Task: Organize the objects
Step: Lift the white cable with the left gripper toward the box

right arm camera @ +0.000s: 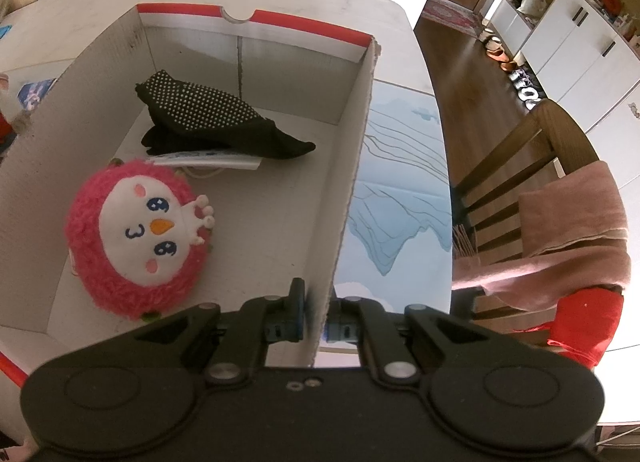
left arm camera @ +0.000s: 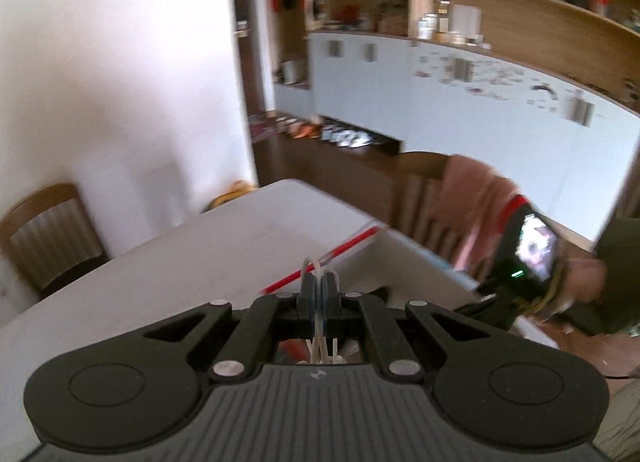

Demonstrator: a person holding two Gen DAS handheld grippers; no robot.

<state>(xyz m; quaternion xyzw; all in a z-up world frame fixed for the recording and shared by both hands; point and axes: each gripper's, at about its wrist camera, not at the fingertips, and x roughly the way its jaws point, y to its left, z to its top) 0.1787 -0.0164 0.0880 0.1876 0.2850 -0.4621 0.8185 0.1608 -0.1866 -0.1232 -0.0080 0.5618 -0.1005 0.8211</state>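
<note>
While the right gripper (right arm camera: 316, 326) pinches the box (right arm camera: 352, 166) wall, toy (right arm camera: 140, 234) and gloves (right arm camera: 208, 118) are already inside, and the left gripper (left arm camera: 319, 282), jaws squeezed on a clear loop (left arm camera: 314, 266), seems mid-delivery.

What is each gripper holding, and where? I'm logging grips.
The right gripper clamps the box by its side wall. The left gripper pinches a thin clear loop; what it belongs to is unclear.

Left gripper (left arm camera: 319, 276): matte black plastic, two round caps, silver pivot screws, ribbed grey housing, dark blue pads.
Right gripper (right arm camera: 316, 304): same black linkage, silver screws, blue pads.
Far right gripper body (left arm camera: 534, 252): lit screen, green light.
</note>
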